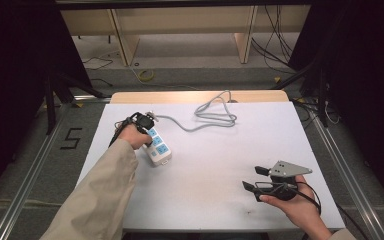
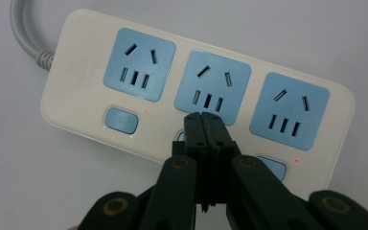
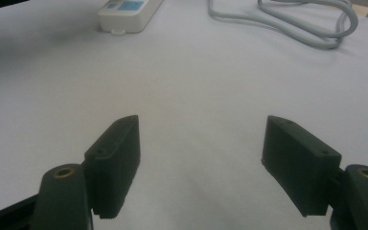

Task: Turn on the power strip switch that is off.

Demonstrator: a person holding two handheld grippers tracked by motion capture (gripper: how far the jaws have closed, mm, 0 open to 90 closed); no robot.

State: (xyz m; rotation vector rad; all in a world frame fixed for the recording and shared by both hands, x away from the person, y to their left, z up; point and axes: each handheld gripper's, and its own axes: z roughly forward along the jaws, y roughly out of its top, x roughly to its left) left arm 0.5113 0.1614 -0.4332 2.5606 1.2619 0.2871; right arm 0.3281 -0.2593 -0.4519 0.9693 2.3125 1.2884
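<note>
A cream power strip (image 1: 159, 148) with three blue sockets lies at the table's left. My left gripper (image 1: 150, 131) is over it. In the left gripper view the jaws are shut, and the gripper's tips (image 2: 202, 115) sit on the strip (image 2: 76, 72) over the middle switch, which they mostly hide. The blue switch (image 2: 121, 120) of the left socket is uncovered, with a small red light beside it. My right gripper (image 1: 250, 178) is held low over the table's right front, open, with nothing between its fingers (image 3: 201, 129).
The strip's grey cable (image 1: 215, 118) loops across the back of the white table (image 1: 220, 165) and over its far edge. Metal rails run along both sides. Wooden shelving (image 1: 180, 30) and loose floor cables lie beyond the table.
</note>
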